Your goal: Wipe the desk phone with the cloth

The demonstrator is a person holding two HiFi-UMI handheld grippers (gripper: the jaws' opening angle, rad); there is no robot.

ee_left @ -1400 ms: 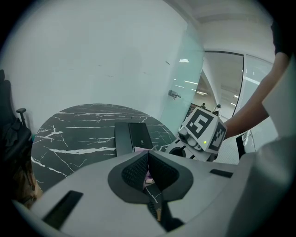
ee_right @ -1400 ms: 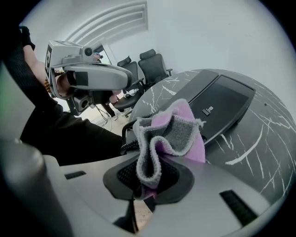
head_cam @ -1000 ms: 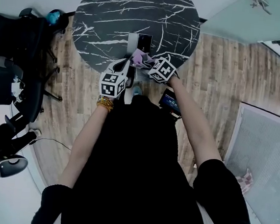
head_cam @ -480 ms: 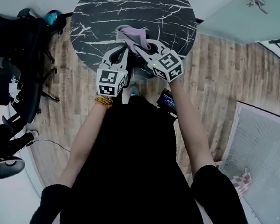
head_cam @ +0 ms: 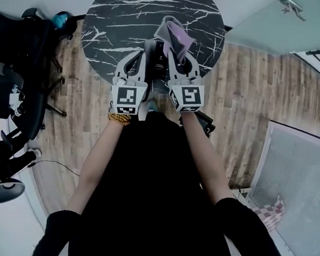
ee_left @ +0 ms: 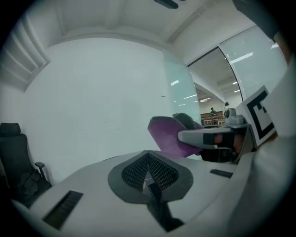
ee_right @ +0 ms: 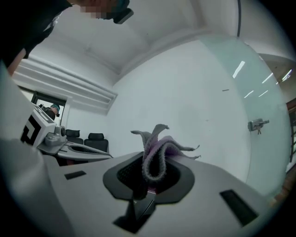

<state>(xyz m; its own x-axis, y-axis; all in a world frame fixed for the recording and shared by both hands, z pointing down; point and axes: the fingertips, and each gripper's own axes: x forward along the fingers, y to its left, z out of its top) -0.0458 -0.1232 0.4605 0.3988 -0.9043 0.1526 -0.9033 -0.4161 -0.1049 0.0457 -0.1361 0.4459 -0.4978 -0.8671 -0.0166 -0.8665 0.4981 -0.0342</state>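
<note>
1. Right gripper (ee_right: 149, 175): I read the jaws as clamped tight on the cloth (ee_right: 157, 155). One folded edge is pinched between the pads. The rest, grey outside and purple inside, stands up out of the jaws against a pale wall.
2. Left gripper (ee_left: 148, 162): the jaws are pressed together with nothing between them. I see the cloth off to its right.
3. Both grippers: side by side above the near edge of the table (head_cam: 120, 14), jaws pointing away from the person. The cloth hangs over the tabletop beyond the right jaws.
4. Phone (head_cam: 155, 51): on the table. I see only a sliver of it between the two grippers. I cannot tell whether the cloth touches it.
5. Surroundings: black chairs (head_cam: 21, 44) left of the table; wood floor (head_cam: 248, 93).
</note>
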